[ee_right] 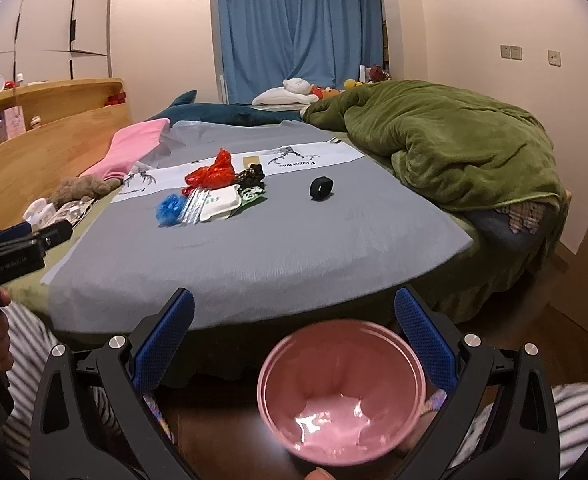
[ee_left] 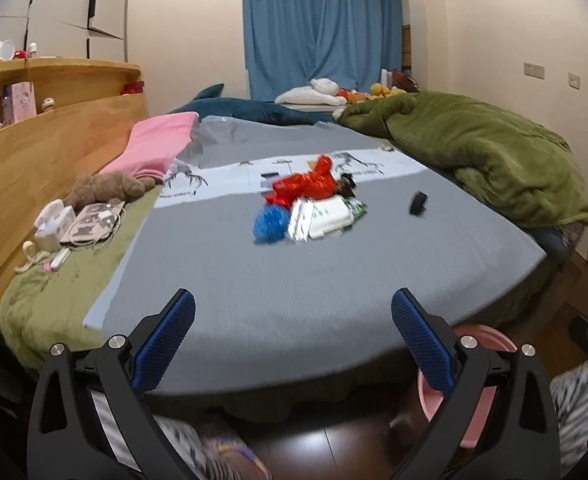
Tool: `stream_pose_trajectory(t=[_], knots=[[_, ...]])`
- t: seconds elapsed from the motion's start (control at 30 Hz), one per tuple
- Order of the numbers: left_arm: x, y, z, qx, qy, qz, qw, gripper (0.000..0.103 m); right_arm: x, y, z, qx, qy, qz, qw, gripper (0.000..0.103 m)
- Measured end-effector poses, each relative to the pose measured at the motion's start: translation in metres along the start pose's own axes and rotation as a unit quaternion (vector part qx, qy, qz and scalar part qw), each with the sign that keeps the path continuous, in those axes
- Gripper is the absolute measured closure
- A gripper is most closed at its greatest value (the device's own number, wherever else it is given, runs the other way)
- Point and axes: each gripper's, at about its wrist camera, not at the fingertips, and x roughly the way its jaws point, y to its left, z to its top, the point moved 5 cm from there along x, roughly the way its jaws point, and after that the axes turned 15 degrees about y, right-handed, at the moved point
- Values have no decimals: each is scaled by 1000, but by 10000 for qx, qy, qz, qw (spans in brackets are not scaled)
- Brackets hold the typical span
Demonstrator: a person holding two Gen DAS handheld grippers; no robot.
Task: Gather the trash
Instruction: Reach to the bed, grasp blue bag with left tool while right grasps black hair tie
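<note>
A heap of trash lies mid-bed on the grey sheet [ee_left: 294,280]: a red crumpled wrapper [ee_left: 310,182], a blue crumpled bag [ee_left: 271,223], a silver foil wrapper [ee_left: 300,220], a white packet [ee_left: 332,216] and dark scraps. The heap shows in the right wrist view too, with the red wrapper [ee_right: 214,172] and blue bag [ee_right: 170,207]. A pink bin [ee_right: 342,392] stands on the floor below the bed's near edge, empty. My left gripper [ee_left: 293,312] is open and empty, short of the heap. My right gripper [ee_right: 294,312] is open and empty above the bin.
A small black band [ee_right: 321,189] lies right of the heap. A green blanket [ee_right: 446,140] is piled at the right. A pink cloth [ee_left: 154,144], a brown plush toy [ee_left: 102,188] and small items lie along the wooden headboard [ee_left: 54,152] on the left.
</note>
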Motion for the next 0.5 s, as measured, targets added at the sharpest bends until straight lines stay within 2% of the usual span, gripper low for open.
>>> stream_pose_trajectory(t=[0.27,0.5], knots=[[67,22,62,-201,-73,58,9998,7,69,4,64,-76,177,362,9992,5],[152,34,106,-244,14,187,9995,7,138,11,132,-469,-19,5,9989,5]])
